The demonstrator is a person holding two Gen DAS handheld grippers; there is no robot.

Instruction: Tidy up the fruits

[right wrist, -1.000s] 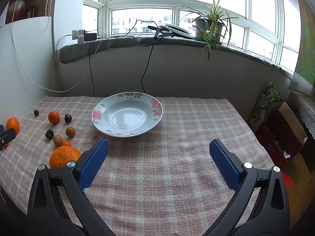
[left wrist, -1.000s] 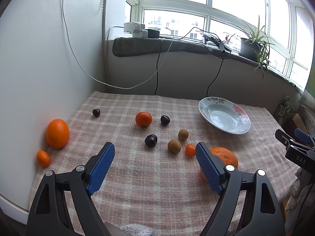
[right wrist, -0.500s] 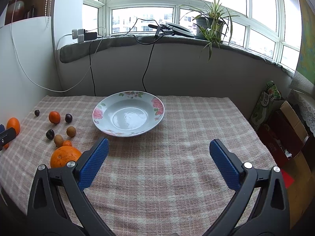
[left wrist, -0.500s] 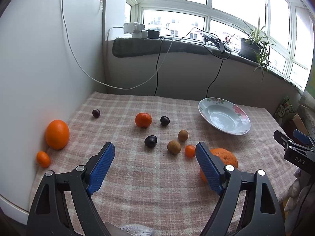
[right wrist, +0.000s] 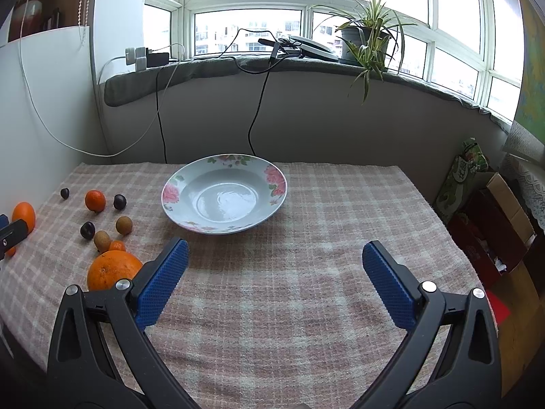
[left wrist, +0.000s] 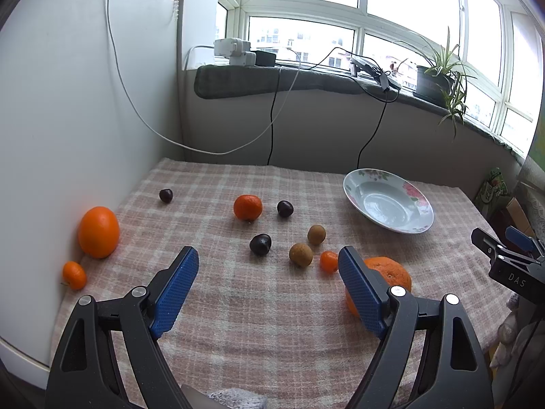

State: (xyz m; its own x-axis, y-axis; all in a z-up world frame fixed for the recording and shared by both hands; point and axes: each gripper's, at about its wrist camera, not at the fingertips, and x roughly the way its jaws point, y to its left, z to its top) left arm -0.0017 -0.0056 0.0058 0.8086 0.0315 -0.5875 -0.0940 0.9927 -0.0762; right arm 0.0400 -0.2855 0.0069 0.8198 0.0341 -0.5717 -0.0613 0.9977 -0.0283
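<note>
A white floral plate [right wrist: 224, 197] sits empty on the checked tablecloth; it also shows in the left wrist view [left wrist: 388, 201]. Fruits lie left of it: a large orange [left wrist: 388, 272] by my left gripper's right finger, a big orange [left wrist: 98, 226] by the wall, a mandarin [left wrist: 248, 207], small tangerines [left wrist: 328, 260] [left wrist: 74, 274], two brown kiwis [left wrist: 301, 254] [left wrist: 316, 234] and dark plums [left wrist: 260, 243] [left wrist: 285, 208] [left wrist: 166, 195]. My left gripper [left wrist: 269, 272] is open and empty above the cloth. My right gripper [right wrist: 272, 266] is open and empty in front of the plate.
A white panel [left wrist: 68, 102] walls the table's left side. Cables [left wrist: 272, 129] hang from the window sill behind. A potted plant [right wrist: 364, 41] stands on the sill. Boxes and bags [right wrist: 483, 211] sit on the floor beyond the table's right edge.
Both grippers have drifted very slightly; the plate sits a touch closer in the right wrist view. No fruit has moved.
</note>
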